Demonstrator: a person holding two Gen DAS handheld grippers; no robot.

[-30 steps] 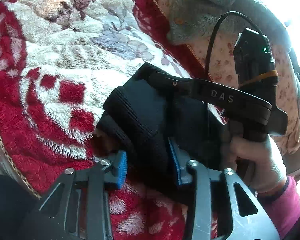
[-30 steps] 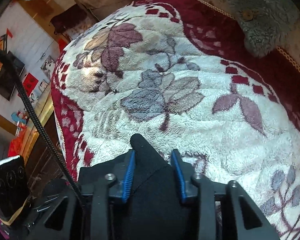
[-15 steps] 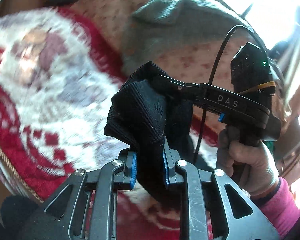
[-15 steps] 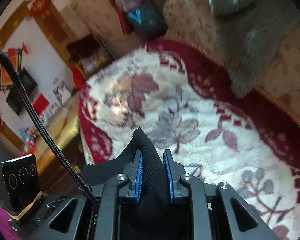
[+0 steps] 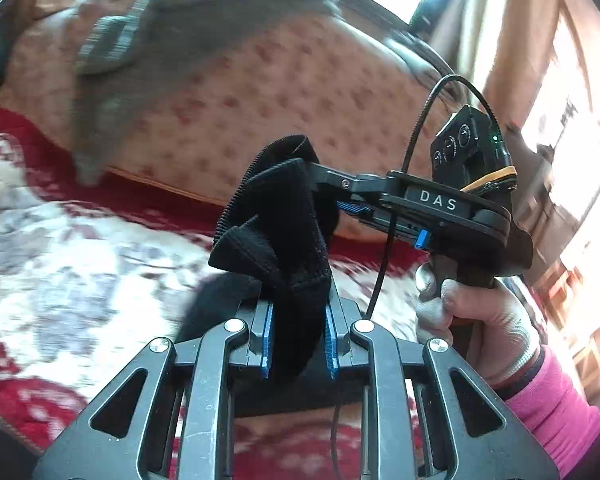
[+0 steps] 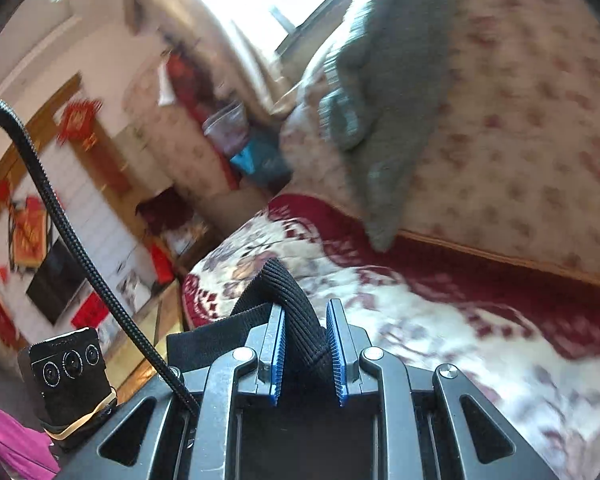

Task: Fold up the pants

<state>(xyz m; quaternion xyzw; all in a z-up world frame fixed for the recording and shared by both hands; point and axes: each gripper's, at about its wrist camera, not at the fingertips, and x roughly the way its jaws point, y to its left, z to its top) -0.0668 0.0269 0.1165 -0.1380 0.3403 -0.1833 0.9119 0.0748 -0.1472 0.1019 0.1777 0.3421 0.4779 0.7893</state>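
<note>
Both grippers, left gripper (image 5: 298,344) and right gripper (image 6: 305,354), jaws now clamped on the black pants (image 5: 284,232), have lifted them off the floral blanket (image 5: 80,264), ready for folding.

Closed both the left gripper (image 5: 298,340) and the right gripper (image 6: 306,356) onto the black pants (image 5: 284,216), after standing wider around the fabric. Lifted the bunched cloth clear of the red floral blanket (image 5: 80,264), swinging toward the spotted cushion (image 5: 228,112) at the blanket's far edge
</note>
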